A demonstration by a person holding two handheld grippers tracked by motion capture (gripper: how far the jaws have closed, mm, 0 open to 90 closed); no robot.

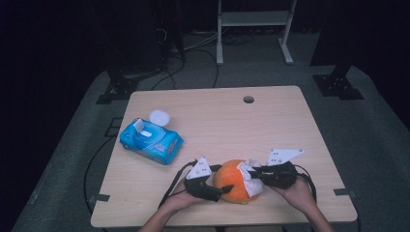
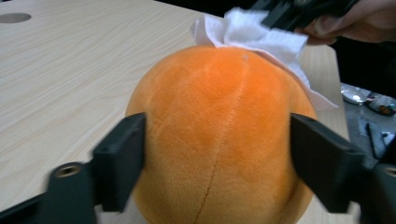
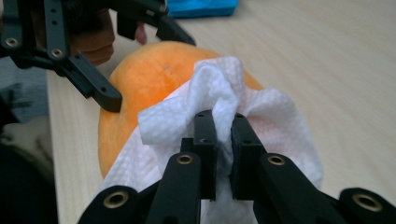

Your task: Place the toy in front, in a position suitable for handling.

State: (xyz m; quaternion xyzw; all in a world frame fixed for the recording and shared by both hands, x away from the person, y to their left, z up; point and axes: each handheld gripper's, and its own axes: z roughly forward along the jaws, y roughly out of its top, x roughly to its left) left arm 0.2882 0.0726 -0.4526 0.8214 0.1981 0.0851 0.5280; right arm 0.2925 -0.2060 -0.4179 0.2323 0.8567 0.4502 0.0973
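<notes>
An orange plush ball (image 1: pixel 232 171) lies near the table's front edge. My left gripper (image 1: pixel 222 179) reaches around it from the left. In the left gripper view its jaws (image 2: pixel 217 154) stand on either side of the ball (image 2: pixel 219 107), at the plush with no dent that I can see. My right gripper (image 1: pixel 252 175) comes from the right, shut on a crumpled white wipe (image 1: pixel 255 188). In the right gripper view the two jaws (image 3: pixel 223 121) pinch a fold of the wipe (image 3: pixel 210 79), which lies against the ball's (image 3: pixel 140 74) side.
A blue pack of wipes (image 1: pixel 152 141) with its flap open lies at the left of the wooden table (image 1: pixel 270 125), with a round white cap (image 1: pixel 159 116) behind it. A cable hole (image 1: pixel 248 99) sits near the far edge. Both forearms come in over the front edge.
</notes>
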